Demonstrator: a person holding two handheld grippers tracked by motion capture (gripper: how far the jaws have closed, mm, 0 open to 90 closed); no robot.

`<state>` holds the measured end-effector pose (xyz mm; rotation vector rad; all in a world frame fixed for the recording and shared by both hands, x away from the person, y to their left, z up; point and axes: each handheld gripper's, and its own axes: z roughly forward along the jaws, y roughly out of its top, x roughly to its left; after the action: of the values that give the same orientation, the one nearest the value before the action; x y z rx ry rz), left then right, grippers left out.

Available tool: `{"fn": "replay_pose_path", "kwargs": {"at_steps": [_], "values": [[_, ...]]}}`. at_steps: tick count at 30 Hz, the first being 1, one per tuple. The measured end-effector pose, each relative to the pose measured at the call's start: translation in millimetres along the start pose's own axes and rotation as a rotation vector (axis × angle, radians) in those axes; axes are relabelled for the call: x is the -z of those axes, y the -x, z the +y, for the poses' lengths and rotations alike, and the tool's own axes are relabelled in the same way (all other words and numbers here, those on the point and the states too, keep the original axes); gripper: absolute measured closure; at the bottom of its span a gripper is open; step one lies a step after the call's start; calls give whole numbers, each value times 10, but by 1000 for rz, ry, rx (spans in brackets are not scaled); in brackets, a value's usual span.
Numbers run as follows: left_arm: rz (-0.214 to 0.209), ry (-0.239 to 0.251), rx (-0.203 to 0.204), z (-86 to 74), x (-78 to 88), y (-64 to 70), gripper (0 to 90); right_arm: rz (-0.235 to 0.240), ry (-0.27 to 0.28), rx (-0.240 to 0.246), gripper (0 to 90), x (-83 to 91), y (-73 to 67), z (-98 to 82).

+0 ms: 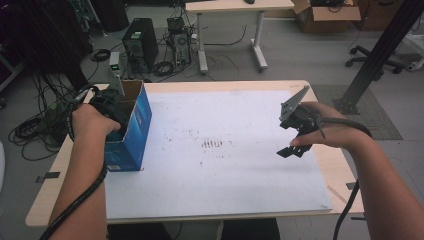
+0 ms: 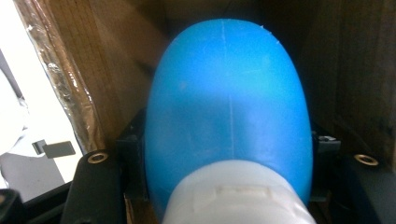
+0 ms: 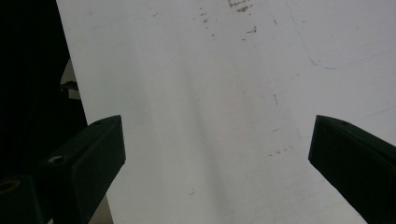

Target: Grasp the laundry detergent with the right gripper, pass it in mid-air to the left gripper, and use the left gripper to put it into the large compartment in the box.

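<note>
Two grippers: one in each of the person's hands, over a wooden table (image 1: 330, 165) covered by a white sheet (image 1: 225, 165).
Left gripper (image 1: 107, 102): reaches into the top of the open blue cardboard box (image 1: 131, 132) at the table's left edge.
Held thing: a smooth blue egg-shaped plastic bottle with a white cap (image 2: 229, 121), inside the box, brown walls around it.
Bottle and jaws: the bottle sits squarely between the left gripper's two black jaws, cap end nearest the camera, rounded end pointing deeper into the box.
Left jaws: clenched on the bottle's sides.
Right gripper (image 1: 295, 132): hovers above the sheet's right part, well apart from the box.
Right jaws: spread wide, grasping nothing.
</note>
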<state>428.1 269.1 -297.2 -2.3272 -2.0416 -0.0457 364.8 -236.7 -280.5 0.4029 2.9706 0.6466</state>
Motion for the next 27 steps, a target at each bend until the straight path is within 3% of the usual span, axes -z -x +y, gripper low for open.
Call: {"fn": "replay_pose_path", "kwargs": {"at_steps": [14, 27], "values": [[4, 2, 5, -26, 85, 46, 305, -2, 9, -3, 36, 1, 9, -50], [43, 22, 5, -83, 313, 104, 291, -4, 27, 1, 37, 1, -2, -60]]}}
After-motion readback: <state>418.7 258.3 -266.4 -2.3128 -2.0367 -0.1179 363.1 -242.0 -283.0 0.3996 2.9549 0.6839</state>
